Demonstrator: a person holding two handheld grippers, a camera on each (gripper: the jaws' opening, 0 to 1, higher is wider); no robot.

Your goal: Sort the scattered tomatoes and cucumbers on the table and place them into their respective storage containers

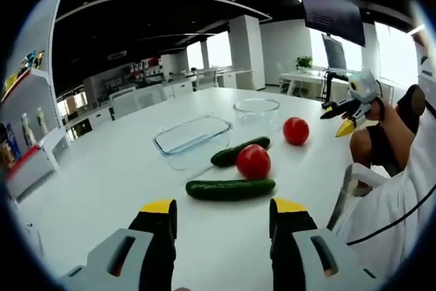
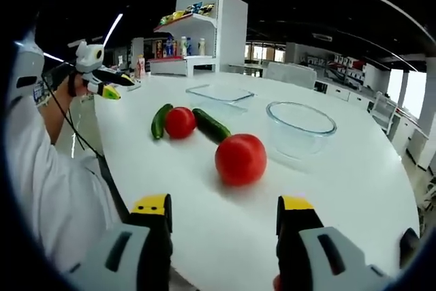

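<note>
On the white table (image 1: 102, 189) two red tomatoes and two green cucumbers lie loose. The near cucumber (image 1: 230, 189) lies just ahead of my left gripper (image 1: 223, 216), which is open with nothing between its jaws. Behind it sit a tomato (image 1: 253, 161), the second cucumber (image 1: 240, 151) and the far tomato (image 1: 296, 131). My right gripper (image 2: 223, 212) is open, a big tomato (image 2: 240, 159) straight in front of it. Beyond lie a cucumber (image 2: 211, 125), a smaller-looking tomato (image 2: 180, 122) and another cucumber (image 2: 161, 120). Each gripper also appears in the other's view: the right gripper (image 1: 338, 120) and the left gripper (image 2: 112, 85), each held up off the table's edge.
An empty rectangular glass dish (image 1: 193, 138) and an empty round glass bowl (image 1: 257, 108) stand behind the vegetables; they appear again as the dish (image 2: 219, 95) and the bowl (image 2: 300, 126). The person's white sleeve (image 2: 48, 189) is at the table's edge. White shelves (image 2: 197, 25) and chairs stand beyond.
</note>
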